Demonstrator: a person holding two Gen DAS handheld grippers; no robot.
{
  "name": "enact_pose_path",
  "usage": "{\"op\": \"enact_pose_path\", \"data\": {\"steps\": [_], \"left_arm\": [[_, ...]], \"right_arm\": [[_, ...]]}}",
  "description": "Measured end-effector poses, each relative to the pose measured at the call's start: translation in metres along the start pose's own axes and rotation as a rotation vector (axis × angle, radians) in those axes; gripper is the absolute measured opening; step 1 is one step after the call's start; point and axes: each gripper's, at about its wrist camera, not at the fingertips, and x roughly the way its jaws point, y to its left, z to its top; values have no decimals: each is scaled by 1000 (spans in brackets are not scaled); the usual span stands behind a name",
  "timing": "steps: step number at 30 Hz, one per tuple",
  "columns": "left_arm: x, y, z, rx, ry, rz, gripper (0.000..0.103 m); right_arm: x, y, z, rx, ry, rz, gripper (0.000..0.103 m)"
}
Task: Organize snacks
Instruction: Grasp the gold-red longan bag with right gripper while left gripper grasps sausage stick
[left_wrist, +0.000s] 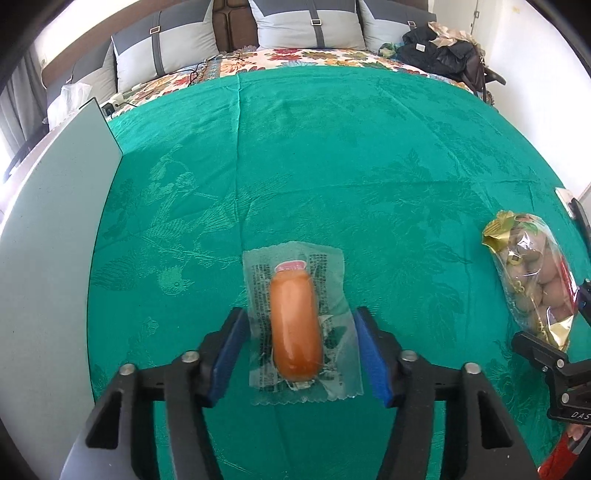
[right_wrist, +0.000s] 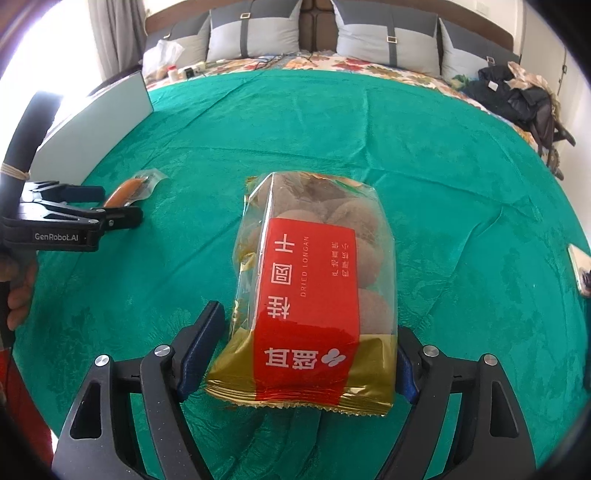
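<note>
A sausage (left_wrist: 295, 328) sealed in a clear wrapper lies on the green cloth (left_wrist: 332, 166). My left gripper (left_wrist: 299, 315) straddles it, blue pads at the wrapper's side edges and clear of the sausage itself. A bag of dried longan (right_wrist: 314, 288) with a red label and gold ends lies between the fingers of my right gripper (right_wrist: 308, 321). There is a gap between the bag and the left pad, and the bag hides the right pad. In the right wrist view, the left gripper (right_wrist: 118, 205) and the sausage (right_wrist: 125, 192) are at the far left. The left wrist view shows the bag (left_wrist: 532, 273) at the right.
A pale grey board (left_wrist: 55, 258) stands along the cloth's left side. A phone (right_wrist: 580, 269) lies at the right edge. Behind the cloth are a floral bedspread (left_wrist: 314, 57), grey pillows and a pile of dark clothes (left_wrist: 443, 51). A hand (right_wrist: 18, 291) holds the left gripper.
</note>
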Motion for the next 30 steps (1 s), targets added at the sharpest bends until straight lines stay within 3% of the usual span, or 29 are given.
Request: {"op": "enact_pose_path", "data": {"steps": [4,9,13,14,15,16,24,27,30], "left_arm": [[-10,-6,-6,-11,-26,-23,44],[-19,-7,-22,-27,-43,-28,43],[-23,-10,-30,-36,-60,-12,41],[-25,-11,-31,-44,-67,-12,40],[-27,-10,-32,-52,-70,-15,37],[-29,-10,-33,-59,-70,-21,34],[-55,5,-48,-156,-108,-96,29],[-68,11,-50,-200,-122,-141,26],[-76,8,-52,-187,-131,-137,26]], "right_arm": [[-10,-16,2,85,1,49,82],[-25,-18,11,108,-42,33,82],[-11,-10,26,94,4,6,80],[-8,-9,27,94,11,5,78],[-9,-10,26,113,4,19,67],[-15,-13,24,140,-13,23,49],[-61,-44,2,257,-123,210,48],[-63,-49,-1,286,-147,227,48],[-59,-46,0,292,-143,225,48]]}}
